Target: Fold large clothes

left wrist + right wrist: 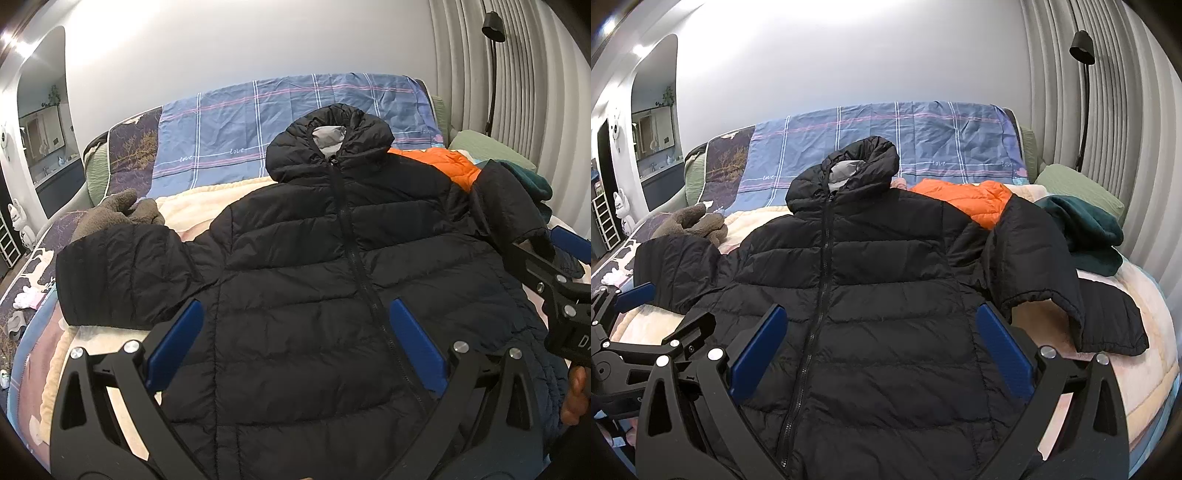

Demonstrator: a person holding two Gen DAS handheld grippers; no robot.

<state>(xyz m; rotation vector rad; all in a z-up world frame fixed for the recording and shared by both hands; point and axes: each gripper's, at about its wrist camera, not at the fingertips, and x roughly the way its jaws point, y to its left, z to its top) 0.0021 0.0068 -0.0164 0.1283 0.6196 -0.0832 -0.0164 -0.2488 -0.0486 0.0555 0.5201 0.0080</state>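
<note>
From the left wrist view, we hold the left gripper (295, 339) with its blue fingers spread wide and empty, low over the lower front of the black puffer jacket (332, 295). The jacket lies front up and zipped on the cream blanket (192, 203) of the bed, hood toward the blue plaid sheet (258, 122). One sleeve stretches out flat toward a grey-brown plush toy (118, 212). At the right edge we see the right gripper (554, 254) near the other sleeve; from here we cannot tell how its jaws stand. An orange garment (443, 164) lies behind the jacket's shoulder.

From the right wrist view, our right gripper (882, 343) hangs over the jacket (886, 314) with its fingers parted and nothing between them. The sleeve (1045, 266) on this side is bent, its cuff standing up off the blanket. A dark green garment (1086, 229) lies just beyond it, beside a green pillow (1082, 188). The left gripper (631, 295) shows at the left edge, its jaws parted.
</note>
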